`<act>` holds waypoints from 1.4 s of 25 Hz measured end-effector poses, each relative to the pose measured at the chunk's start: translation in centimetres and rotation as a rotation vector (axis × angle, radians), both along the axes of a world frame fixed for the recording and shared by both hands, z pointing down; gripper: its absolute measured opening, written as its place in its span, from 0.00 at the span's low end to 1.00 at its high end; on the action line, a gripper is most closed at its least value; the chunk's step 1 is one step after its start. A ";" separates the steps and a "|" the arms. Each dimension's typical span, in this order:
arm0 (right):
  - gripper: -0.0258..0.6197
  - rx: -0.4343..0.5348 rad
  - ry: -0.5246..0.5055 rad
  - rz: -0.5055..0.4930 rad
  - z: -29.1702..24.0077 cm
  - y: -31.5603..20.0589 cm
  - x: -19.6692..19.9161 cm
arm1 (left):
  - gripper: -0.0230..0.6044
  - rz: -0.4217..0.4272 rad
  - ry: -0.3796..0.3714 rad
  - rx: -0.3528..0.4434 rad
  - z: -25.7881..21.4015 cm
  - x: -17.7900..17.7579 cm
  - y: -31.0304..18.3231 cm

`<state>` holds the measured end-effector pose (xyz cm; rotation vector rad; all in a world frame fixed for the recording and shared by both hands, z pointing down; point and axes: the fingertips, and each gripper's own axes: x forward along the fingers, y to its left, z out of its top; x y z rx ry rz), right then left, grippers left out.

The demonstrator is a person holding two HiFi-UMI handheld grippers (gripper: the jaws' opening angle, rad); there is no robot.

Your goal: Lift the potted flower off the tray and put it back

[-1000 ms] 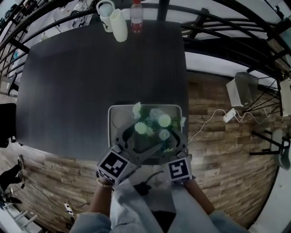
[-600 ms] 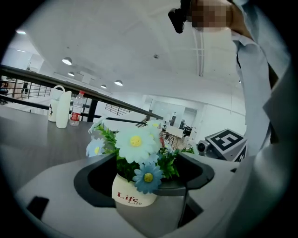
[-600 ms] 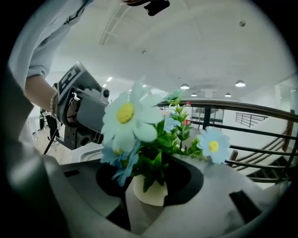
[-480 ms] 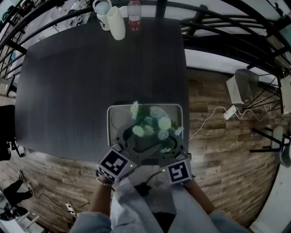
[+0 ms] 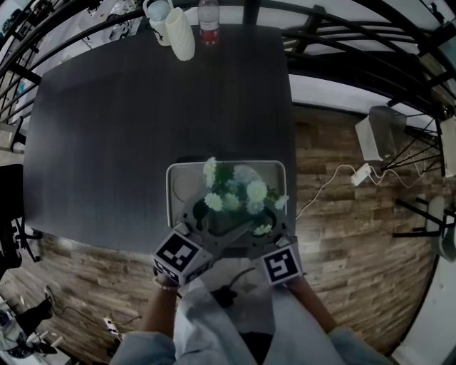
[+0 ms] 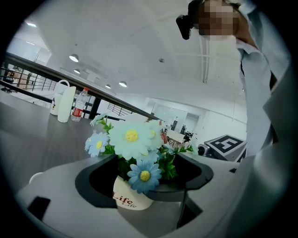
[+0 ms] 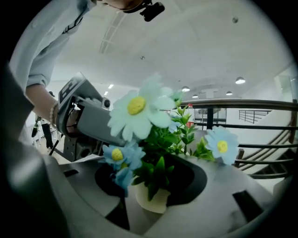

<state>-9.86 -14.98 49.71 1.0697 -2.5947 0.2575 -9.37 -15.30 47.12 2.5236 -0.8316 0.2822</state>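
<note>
The potted flower (image 5: 235, 196), pale daisies and green leaves in a small cream pot (image 6: 125, 197), stands over the white tray (image 5: 178, 182) at the table's near edge. Both grippers reach in from below and ring the pot. My left gripper (image 5: 214, 224) hugs the pot in its curved jaws (image 6: 144, 186). My right gripper (image 5: 267, 224) has the pot (image 7: 151, 200) between its jaws, which are opening slightly but still hug it. The blooms hide the pot's base, so I cannot tell whether it rests on the tray.
The dark table (image 5: 142, 107) stretches away beyond the tray. A white jug and cup (image 5: 171, 25) and a bottle (image 5: 208, 21) stand at its far edge. Wood floor (image 5: 342, 235) with a cable and a white box (image 5: 381, 139) lies to the right.
The right gripper's jaws have drawn in around the pot. The flowers have shifted slightly left and away from me. Both hands have stayed almost in place.
</note>
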 end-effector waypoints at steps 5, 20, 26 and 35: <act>0.28 0.053 0.035 -0.015 -0.1 -0.2 -0.1 | 0.61 -0.010 0.013 0.017 -0.4 0.4 -0.2; 0.12 0.178 0.111 -0.052 -1.5 0.0 0.5 | 0.46 -0.002 0.031 0.078 -2.4 2.3 0.3; 0.12 0.206 0.130 -0.058 -2.7 0.0 0.8 | 0.45 -0.013 0.039 0.101 -3.6 2.4 0.3; 0.12 0.250 0.134 -0.049 -5.2 0.3 2.0 | 0.45 -0.019 0.039 0.148 -6.2 3.6 0.8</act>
